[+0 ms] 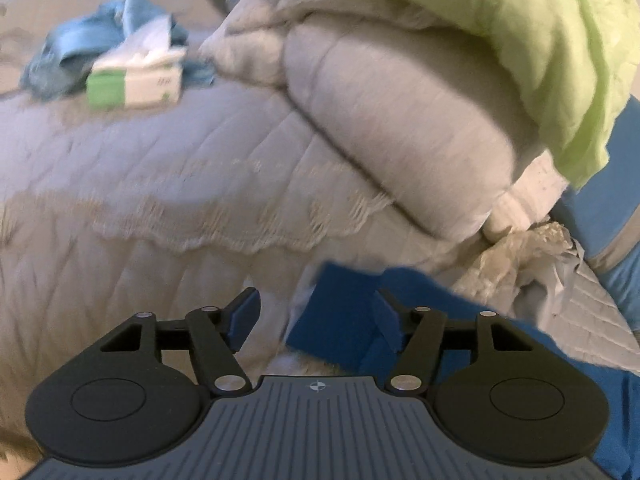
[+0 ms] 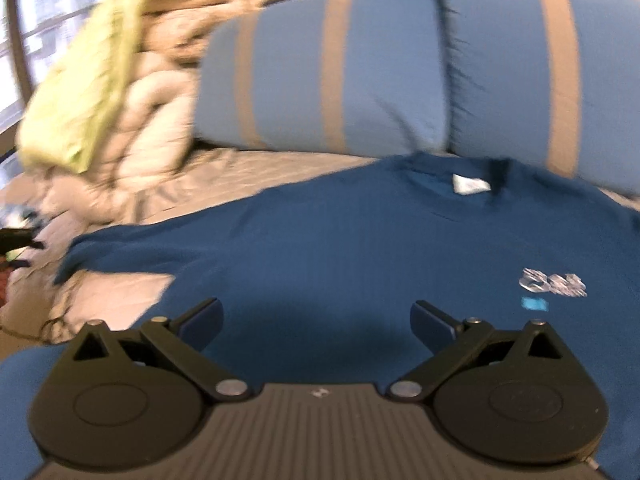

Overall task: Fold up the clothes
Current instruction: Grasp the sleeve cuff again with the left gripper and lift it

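Observation:
A dark blue T-shirt (image 2: 344,240) lies spread flat on the bed, collar and white neck label (image 2: 470,185) toward the pillows, a pale logo (image 2: 552,282) on its right chest. My right gripper (image 2: 316,324) hovers open just over the shirt's lower body. In the left wrist view a sleeve of the blue T-shirt (image 1: 344,312) reaches in from the right. My left gripper (image 1: 314,316) is open, with the sleeve's edge between its fingers and against the right finger (image 1: 386,318).
The bed has a quilted beige bedspread (image 1: 160,184). A rolled white duvet (image 1: 392,120) under a lime-green blanket (image 1: 540,36) is piled at the side. A tissue box (image 1: 136,80) sits on light-blue cloth (image 1: 76,44). Two blue striped pillows (image 2: 320,76) stand behind the shirt.

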`<state>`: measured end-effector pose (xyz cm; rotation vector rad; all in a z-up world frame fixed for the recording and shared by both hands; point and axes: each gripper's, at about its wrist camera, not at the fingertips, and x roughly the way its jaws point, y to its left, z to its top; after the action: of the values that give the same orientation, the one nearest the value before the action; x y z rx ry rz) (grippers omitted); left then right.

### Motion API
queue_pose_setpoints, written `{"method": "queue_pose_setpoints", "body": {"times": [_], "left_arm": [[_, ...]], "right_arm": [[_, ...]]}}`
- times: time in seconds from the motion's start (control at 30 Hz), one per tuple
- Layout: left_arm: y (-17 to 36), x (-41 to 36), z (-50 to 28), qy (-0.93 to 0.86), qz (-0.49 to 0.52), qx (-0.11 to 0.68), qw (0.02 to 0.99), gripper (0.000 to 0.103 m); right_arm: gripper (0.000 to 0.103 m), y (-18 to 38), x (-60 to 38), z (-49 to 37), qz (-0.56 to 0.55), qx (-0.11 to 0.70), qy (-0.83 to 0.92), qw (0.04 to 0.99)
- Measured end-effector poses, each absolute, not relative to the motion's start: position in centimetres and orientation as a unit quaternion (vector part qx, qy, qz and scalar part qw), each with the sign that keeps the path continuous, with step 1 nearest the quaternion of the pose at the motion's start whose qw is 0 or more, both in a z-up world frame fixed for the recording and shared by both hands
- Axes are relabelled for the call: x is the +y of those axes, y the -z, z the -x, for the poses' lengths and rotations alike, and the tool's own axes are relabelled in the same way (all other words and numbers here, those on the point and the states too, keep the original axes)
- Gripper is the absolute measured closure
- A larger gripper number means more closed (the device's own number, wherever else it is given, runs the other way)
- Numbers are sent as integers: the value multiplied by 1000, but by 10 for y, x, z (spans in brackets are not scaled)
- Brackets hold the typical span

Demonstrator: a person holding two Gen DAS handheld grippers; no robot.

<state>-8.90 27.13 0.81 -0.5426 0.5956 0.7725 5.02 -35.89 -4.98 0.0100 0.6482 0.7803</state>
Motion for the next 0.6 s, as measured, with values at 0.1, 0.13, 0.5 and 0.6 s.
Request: {"method": "queue_pose_setpoints", "body": {"times": [0.1,0.13,0.5,0.6], "left_arm": [[5,275,102,-364,291,286,837,41],[10,276,107,-362,306,285,833,41],[64,298,147,-309,542,209,753,41],[73,304,148,-292,583,175,737,41]], "right_arm": [[0,46,-350,-36,19,290,-426,857],[0,45,-347,-32,29,286,-436,853],[0,46,-333,-17,74,274,-476,832],[0,47,-333,-15,79,273,-483,828]]}}
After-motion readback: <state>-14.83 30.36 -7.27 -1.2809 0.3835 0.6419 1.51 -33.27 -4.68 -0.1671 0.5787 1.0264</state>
